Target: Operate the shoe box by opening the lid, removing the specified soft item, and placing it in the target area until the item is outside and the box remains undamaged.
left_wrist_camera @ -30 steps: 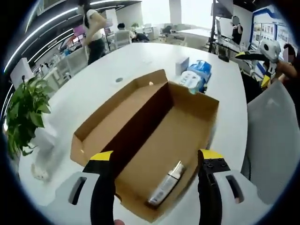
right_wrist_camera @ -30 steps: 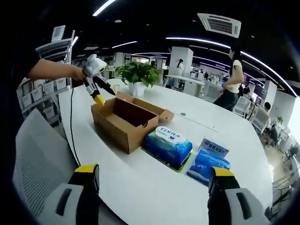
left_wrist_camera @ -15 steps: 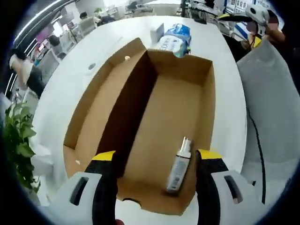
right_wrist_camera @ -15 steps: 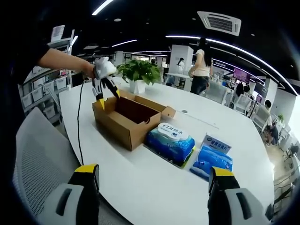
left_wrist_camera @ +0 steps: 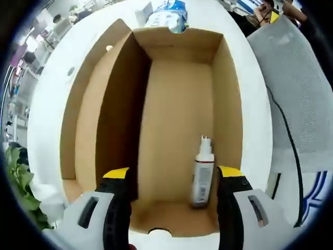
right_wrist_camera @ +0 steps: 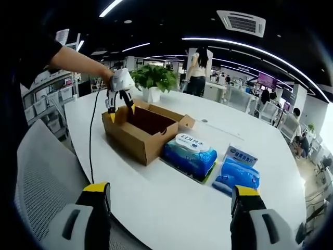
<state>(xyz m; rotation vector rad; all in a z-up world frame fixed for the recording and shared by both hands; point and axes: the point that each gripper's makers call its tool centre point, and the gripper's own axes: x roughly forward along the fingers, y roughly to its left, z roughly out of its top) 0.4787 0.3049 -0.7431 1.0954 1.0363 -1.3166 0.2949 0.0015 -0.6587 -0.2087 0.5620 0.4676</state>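
The cardboard shoe box (left_wrist_camera: 177, 83) stands open on the white table (left_wrist_camera: 52, 88), its lid folded back to the left. A white tube-shaped bottle (left_wrist_camera: 202, 174) lies on the box floor near the right wall. My left gripper (left_wrist_camera: 174, 179) hovers open above the near end of the box, the bottle just inside its right jaw. In the right gripper view the box (right_wrist_camera: 143, 130) sits at the table's far left with the left gripper (right_wrist_camera: 120, 107) over it, held by a person's arm. My right gripper (right_wrist_camera: 169, 200) is open, well away from the box.
Two blue wet-wipe packs (right_wrist_camera: 188, 155) (right_wrist_camera: 237, 174) lie on the table to the right of the box. A potted plant (right_wrist_camera: 151, 80) stands behind it. A grey mesh chair (right_wrist_camera: 36, 177) is at the table's near left edge. A cable (left_wrist_camera: 291, 151) hangs beside the table. People move in the background.
The left gripper has moved forward and tipped down over the box, so the view now looks straight into it. The right gripper has barely moved.
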